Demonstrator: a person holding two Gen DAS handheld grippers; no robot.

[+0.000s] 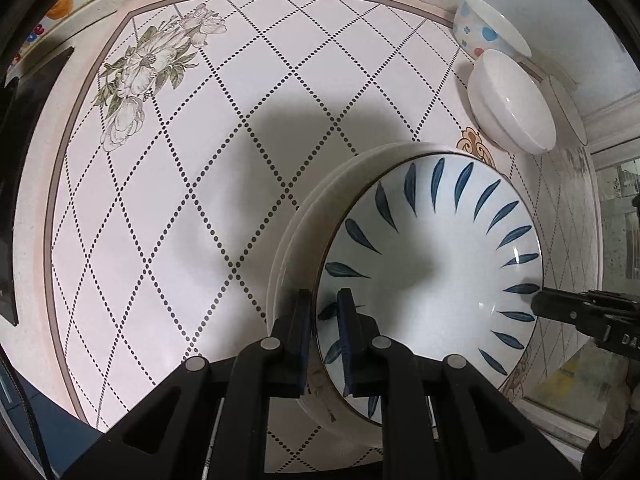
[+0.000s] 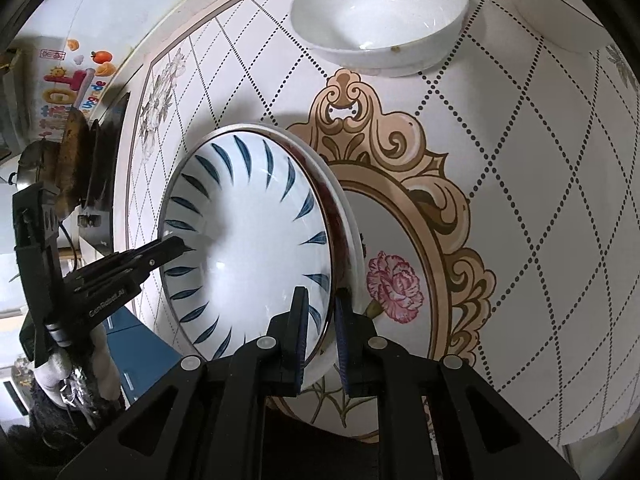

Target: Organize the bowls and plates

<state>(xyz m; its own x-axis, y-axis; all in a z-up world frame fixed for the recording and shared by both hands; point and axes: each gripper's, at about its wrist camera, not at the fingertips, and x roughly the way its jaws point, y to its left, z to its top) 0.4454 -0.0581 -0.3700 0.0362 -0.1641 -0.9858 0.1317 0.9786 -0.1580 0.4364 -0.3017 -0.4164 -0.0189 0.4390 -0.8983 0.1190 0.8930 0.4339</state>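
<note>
Left tongs [image 1: 325,334] pinch the near rim of the blue-leaf plate [image 1: 432,280], low right in the frame, on a white plate [image 1: 298,248] on the desk [image 1: 200,200]. Right tongs [image 2: 320,330] pinch its opposite rim. Beyond, upper right, a white bowl [image 1: 512,104] and a dotted bowl [image 1: 486,26].

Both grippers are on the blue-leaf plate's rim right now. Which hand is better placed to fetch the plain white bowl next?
Right, probably. The plain white bowl lies open ahead of the right gripper; from the left gripper it sits far off, beyond the blue-leaf plate.
</note>
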